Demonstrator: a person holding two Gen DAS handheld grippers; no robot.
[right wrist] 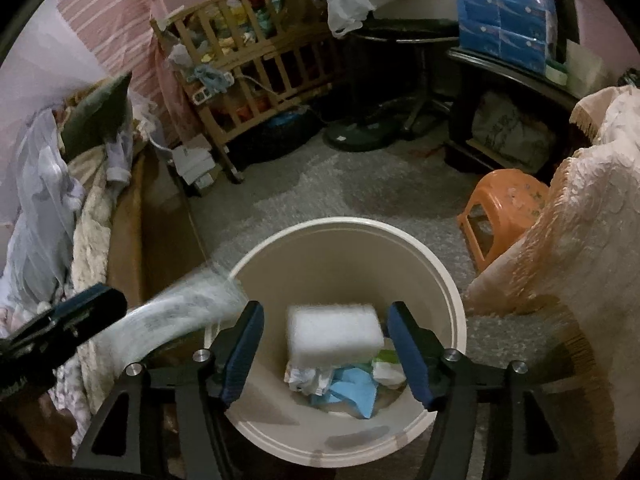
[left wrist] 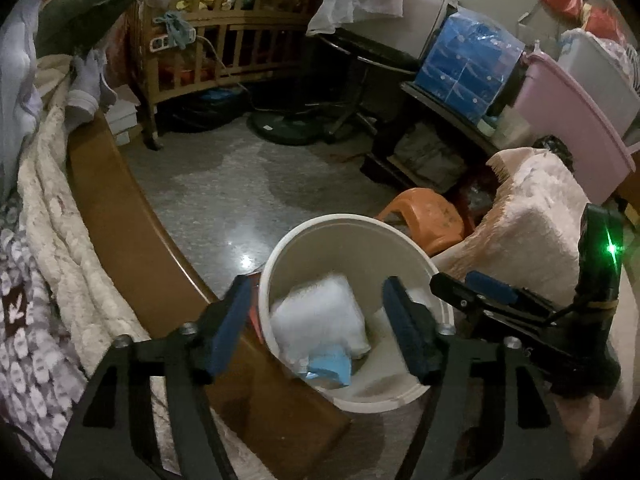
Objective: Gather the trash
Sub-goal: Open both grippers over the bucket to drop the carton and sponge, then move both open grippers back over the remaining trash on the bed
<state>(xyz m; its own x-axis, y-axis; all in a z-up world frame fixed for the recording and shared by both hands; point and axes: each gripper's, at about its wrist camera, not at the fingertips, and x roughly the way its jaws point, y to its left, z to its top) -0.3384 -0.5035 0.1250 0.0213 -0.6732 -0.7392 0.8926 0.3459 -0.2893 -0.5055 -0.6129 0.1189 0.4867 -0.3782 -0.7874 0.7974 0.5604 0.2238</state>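
1. Left wrist view: blue-padded left gripper (left wrist: pixel 320 326) stands spread, pinching nothing, above the white bin (left wrist: pixel 404 392); a white pack (left wrist: pixel 320 320) and blue wrapper (left wrist: pixel 330 368) lie inside. The right gripper (left wrist: pixel 476 292) shows beside it.
2. Right wrist view: right gripper (right wrist: pixel 332 346) is spread and empty over the bin (right wrist: pixel 448 300); a blurred white sheet (right wrist: pixel 180 312) hangs at its left rim.

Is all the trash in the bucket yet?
Mostly. The bucket already holds a white pack and blue paper. Both grippers, left and right, hang open and empty above it. No more trash shows on the floor.
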